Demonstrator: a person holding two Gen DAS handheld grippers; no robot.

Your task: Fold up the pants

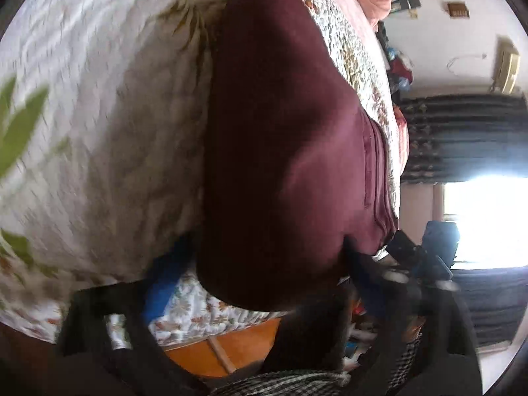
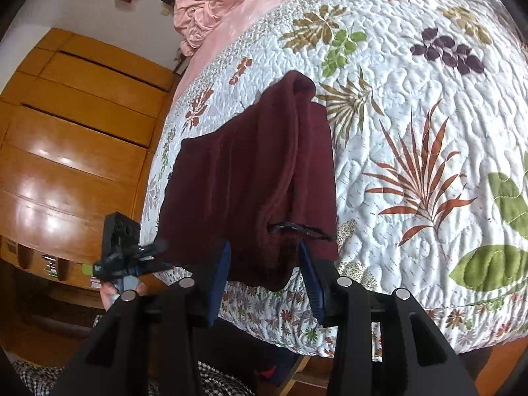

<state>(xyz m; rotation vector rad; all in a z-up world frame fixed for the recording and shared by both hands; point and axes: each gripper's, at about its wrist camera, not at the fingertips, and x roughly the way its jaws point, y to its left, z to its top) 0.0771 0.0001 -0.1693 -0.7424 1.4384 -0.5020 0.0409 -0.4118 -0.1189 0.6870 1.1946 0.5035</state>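
Maroon pants lifted over the near edge of a quilted bed

The pants (image 2: 250,181) are dark maroon fleece, doubled into a thick hanging slab with a stitched waistband; they hang over the bed's (image 2: 412,151) leaf-print quilt, filling the centre of the right wrist view. The right gripper (image 2: 264,264) has its blue-padded jaws set narrow around the lower hem at 6 o'clock, cloth between them. The left gripper (image 2: 132,254) sits at 8 o'clock; its jaws are blurred and hidden behind fabric, so I cannot tell their state. No legible writing.
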